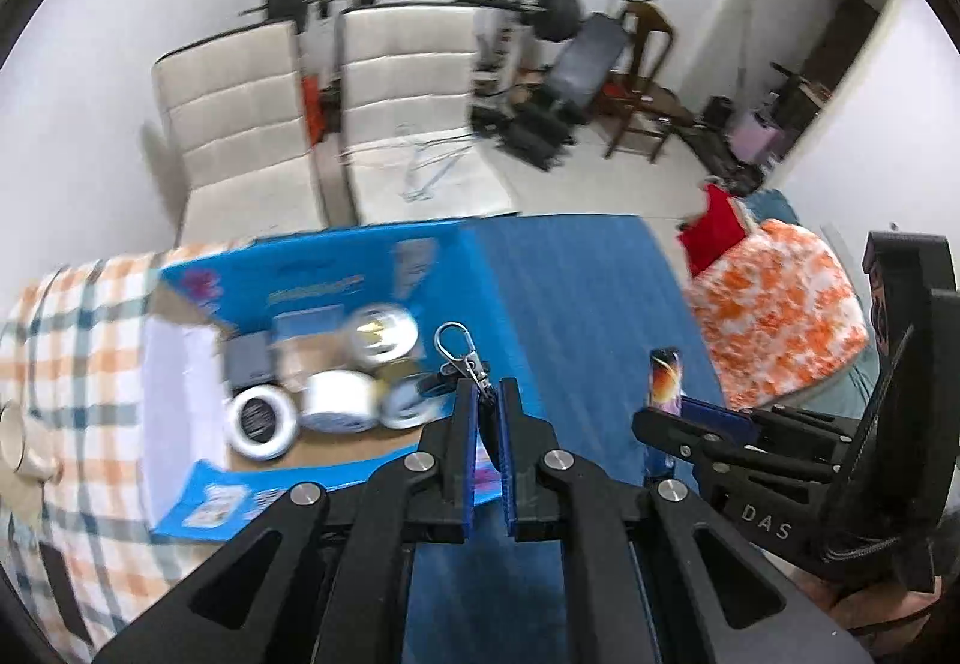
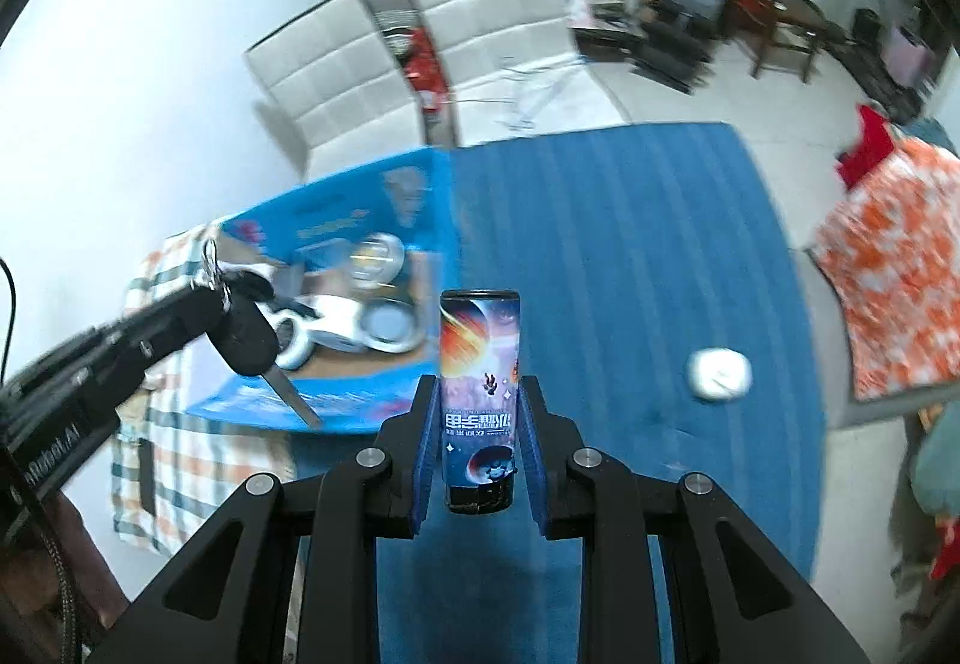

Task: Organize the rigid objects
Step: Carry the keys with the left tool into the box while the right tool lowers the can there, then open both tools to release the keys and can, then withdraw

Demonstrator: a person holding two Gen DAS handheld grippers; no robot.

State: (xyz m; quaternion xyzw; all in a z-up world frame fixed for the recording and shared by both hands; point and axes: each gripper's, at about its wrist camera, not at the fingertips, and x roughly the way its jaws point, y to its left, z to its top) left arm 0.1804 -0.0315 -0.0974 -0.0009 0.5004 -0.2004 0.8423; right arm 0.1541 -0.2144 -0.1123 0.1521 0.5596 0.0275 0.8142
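Currently both grippers are loaded and held above the blue ribbed mat, so the step in hand reads as carrying two items toward the open blue cardboard box that sits at the mat's left edge, partly over the orange-and-teal checked cloth.

Left gripper: its blue pads are pressed almost together, pinching the black car key with silver snap-hook clip. In the right wrist view the key's metal blade hangs down over the near wall of the box.

Right gripper: its pads pinch the slim cylindrical can with a dark-blue and orange space print, which stands upright between them, over the middle of the mat.

The box already holds several round white and silver tins and a small dark block; details are blurred.

Next move, as a judgement: bring each gripper over a free part of the box floor, lower it, then spread the pads. The tins crowd the centre, so the can needs a clear spot or it may tip. A white round object lies near the mat's right edge and probably remains to be collected.

Legible writing: "DAS" on the right gripper body; light characters on the can, not readable; box print blurred.
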